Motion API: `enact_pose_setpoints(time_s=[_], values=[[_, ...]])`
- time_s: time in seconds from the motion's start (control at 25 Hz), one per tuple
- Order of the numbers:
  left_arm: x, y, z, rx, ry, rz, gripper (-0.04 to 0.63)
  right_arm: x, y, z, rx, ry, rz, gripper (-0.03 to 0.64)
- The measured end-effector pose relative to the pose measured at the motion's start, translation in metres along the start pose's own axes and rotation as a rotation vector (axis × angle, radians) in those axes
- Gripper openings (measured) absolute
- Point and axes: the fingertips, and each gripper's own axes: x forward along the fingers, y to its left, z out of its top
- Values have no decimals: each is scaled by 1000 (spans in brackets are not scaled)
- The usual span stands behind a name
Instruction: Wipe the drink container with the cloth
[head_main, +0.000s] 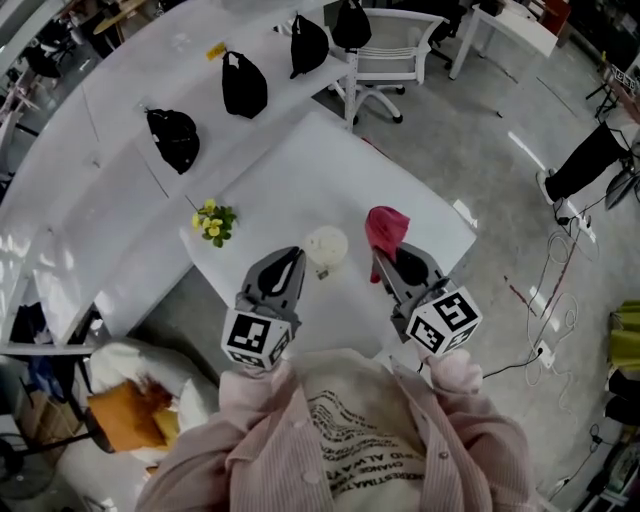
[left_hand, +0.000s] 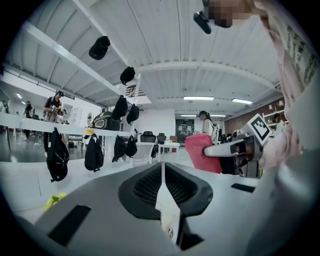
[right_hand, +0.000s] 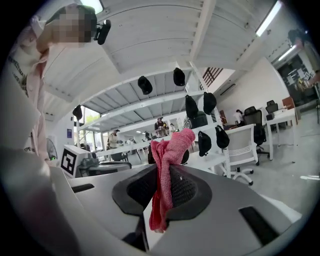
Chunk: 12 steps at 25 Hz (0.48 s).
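Container (head_main: 326, 245) is white and round from above, at the centre of the head view over the white table (head_main: 300, 170). It sits right at the tip of the left gripper (head_main: 293, 262). In the left gripper view the jaws are together on a thin white flap with some print on it. The flap looks like part of the container, but how much of the container is gripped can't be told. Whether the container rests on the table or hangs clear also can't be told.

Right gripper (head_main: 383, 262) is at centre right of the head view, beside the container but apart from it. Its jaws are clamped on the red cloth (head_main: 385, 228). In the right gripper view the cloth bunches up above the jaws and a tail hangs below them.

Both grippers point toward the top of the frame, roughly parallel, marker cubes toward the person.

Yellow flowers (head_main: 213, 222) lie on the table's left edge, left of the left gripper. Black bags (head_main: 244, 85) sit on a long white desk at upper left. A white chair (head_main: 385, 60) stands at top centre.
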Motion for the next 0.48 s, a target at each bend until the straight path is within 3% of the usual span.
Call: enact_pose_setpoints(time_s=[0.24, 0.48], values=[[-17, 4, 17, -43, -24, 42, 9, -12, 4, 21, -105, -65, -50, 46], [-31, 7, 25, -41, -17, 58, 3, -23, 2, 33, -123, -122, -106, 46]])
